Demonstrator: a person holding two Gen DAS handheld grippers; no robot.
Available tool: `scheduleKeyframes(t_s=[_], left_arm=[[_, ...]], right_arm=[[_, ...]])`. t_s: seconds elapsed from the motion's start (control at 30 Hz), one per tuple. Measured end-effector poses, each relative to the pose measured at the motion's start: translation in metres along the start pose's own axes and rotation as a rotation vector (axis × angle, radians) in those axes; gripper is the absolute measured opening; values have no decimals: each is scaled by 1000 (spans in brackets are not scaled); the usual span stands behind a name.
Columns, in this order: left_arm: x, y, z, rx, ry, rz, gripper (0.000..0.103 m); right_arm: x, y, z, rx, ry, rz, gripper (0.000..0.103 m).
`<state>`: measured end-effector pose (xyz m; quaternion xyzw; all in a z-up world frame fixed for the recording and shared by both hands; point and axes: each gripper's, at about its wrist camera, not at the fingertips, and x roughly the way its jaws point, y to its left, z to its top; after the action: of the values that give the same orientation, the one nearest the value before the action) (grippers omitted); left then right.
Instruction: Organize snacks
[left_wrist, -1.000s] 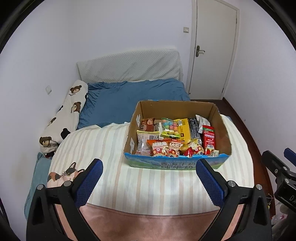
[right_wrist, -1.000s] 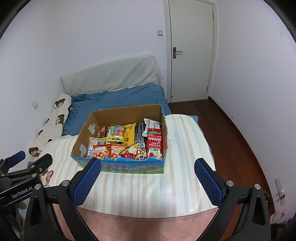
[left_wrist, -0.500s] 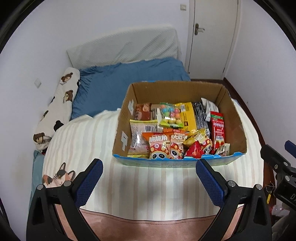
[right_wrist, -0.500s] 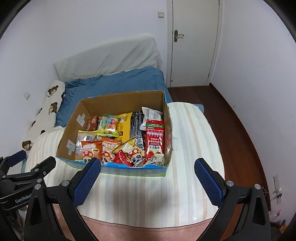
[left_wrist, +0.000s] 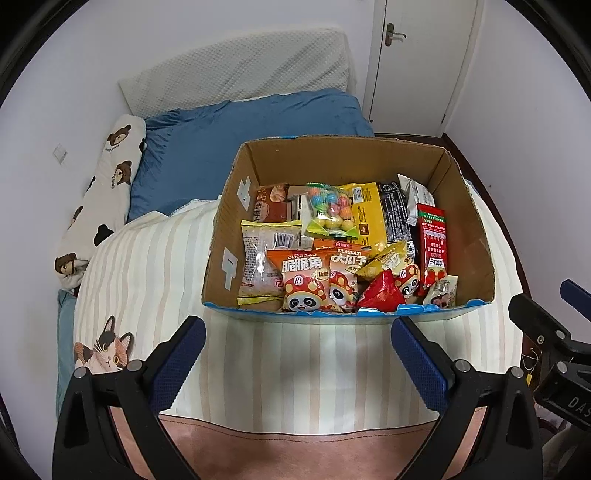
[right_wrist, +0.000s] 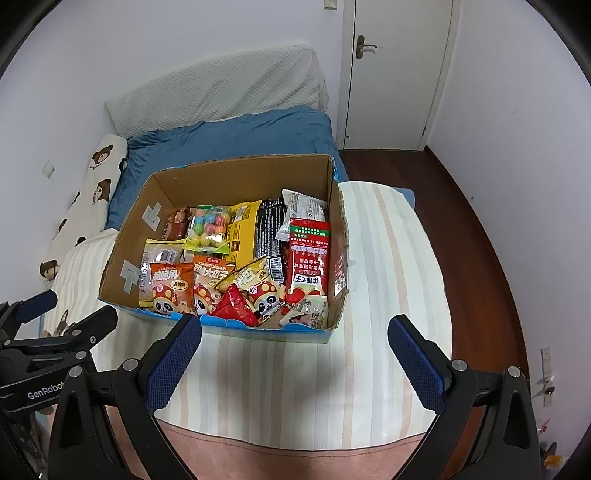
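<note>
Cardboard box (left_wrist: 347, 155), frame centre, holds loose packets (left_wrist: 332, 258); both grippers (left_wrist: 295, 354) (right_wrist: 295, 354), jaws wide and empty, risk snagging neighbours.

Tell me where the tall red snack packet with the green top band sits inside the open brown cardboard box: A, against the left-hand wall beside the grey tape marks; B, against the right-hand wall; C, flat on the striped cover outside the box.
B: the tall red snack packet with the green top band stands along the right-hand inner wall of the open brown cardboard box, far from the taped left wall.
</note>
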<state>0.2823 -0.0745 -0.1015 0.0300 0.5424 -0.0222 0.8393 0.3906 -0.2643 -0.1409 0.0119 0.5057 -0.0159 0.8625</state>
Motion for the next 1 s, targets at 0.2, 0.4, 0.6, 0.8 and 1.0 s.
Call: scheduleKeyframes(t_s=[0.2, 0.4, 0.6, 0.8, 1.0], left_arm=[[-1, 1, 0, -1, -1, -1, 103], [-2, 0, 0, -1, -5, -2, 103], [-6, 1, 1, -4, -10, -4, 103], [-8, 0, 1, -7, -10, -9, 103], [-10, -2, 0, -5, -16, -14, 103]], right_arm=[[-3, 0, 0, -4, 7, 3, 103], [-6, 2, -1, -8, 9, 6, 103], [-7, 2, -1, 0, 11, 12, 103], [-9, 1, -1, 2, 12, 12, 103], [-10, 1, -1, 6, 8, 11, 103]])
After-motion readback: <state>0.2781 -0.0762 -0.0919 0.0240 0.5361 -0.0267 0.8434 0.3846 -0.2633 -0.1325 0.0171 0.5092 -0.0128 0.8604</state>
